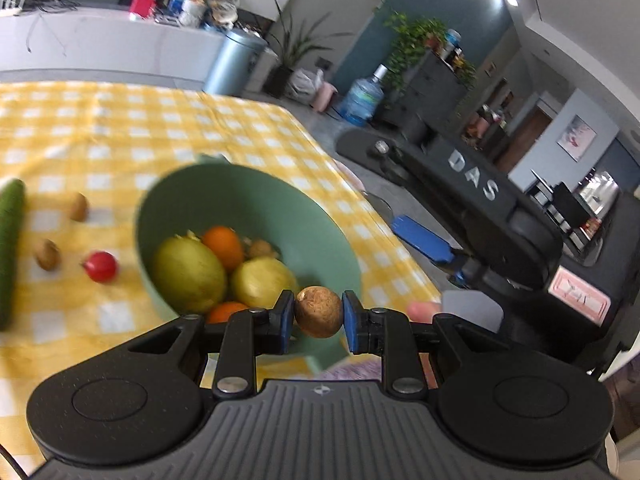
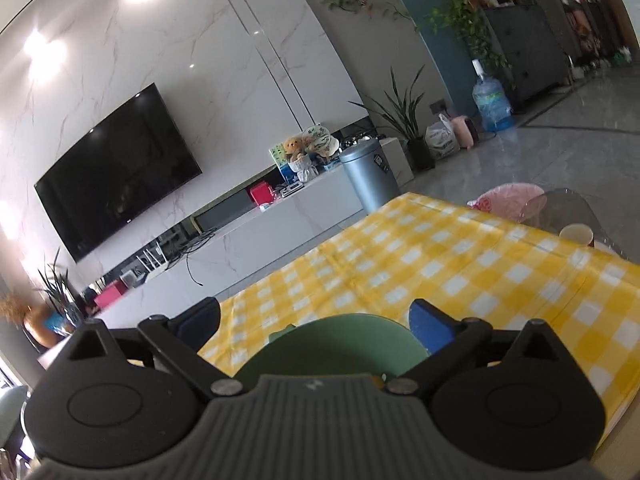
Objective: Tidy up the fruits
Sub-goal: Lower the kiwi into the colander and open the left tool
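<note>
Pinched between my left gripper's [image 1: 318, 316] blue pads, a small brown fruit [image 1: 319, 311] hangs over the green bowl's [image 1: 256, 200] near rim. My right gripper [image 2: 316, 320] stands wide, empty; its casing reads "DAS" [image 1: 474, 176]. Yellow checked tablecloth [image 1: 120, 128], marble TV wall [image 2: 240, 60].

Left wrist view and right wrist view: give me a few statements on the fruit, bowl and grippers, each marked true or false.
1. The left gripper is shut on a small brown fruit. True.
2. The right gripper is shut. False: its jaws stand wide apart, with nothing pinched.
3. The green bowl is empty. False: it holds yellow and orange fruit.
4. A red fruit lies on the checked cloth outside the bowl. True.
5. The cucumber lies in the bowl. False: it lies on the cloth.
</note>
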Available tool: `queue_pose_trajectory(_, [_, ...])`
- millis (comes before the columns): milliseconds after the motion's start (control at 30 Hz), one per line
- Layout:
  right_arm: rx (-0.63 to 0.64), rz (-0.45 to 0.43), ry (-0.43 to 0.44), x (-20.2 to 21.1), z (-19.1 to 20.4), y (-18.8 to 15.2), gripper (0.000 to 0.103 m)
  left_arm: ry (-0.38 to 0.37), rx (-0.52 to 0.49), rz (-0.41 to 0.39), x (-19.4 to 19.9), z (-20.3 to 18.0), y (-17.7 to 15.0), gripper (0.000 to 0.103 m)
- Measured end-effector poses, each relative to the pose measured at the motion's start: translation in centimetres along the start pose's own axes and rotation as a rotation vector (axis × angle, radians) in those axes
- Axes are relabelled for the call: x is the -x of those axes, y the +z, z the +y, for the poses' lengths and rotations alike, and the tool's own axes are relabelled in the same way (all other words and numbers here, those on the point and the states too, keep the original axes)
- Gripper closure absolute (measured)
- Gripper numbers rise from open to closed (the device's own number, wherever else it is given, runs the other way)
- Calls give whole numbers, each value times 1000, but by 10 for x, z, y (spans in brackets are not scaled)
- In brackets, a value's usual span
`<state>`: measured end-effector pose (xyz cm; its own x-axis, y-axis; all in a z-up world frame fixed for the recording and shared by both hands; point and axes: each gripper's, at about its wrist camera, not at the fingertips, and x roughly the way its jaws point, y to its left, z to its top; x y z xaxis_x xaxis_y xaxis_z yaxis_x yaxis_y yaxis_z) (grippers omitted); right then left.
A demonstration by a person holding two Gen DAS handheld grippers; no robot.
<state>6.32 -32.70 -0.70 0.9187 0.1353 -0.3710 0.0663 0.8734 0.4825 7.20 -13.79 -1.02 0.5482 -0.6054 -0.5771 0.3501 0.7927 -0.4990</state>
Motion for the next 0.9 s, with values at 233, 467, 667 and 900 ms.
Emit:
queue_pose_trajectory(233, [-10,53,18,-9,-2,-3,6,34,-3,9,-17,-2,-6,67])
queue_pose_trajectory(467, [-14,66,19,-10,-2,-4,6,39,-16,-76,-7,-1,-12,19])
queue_pose_trajectory(667, [-11,63,13,-11,0,-5,6,55,24,-87,7,3,-5,16])
queue_pose_trajectory(900, [7,73,7,-13,3,-5,6,126,54,-112,20,11,-1,15])
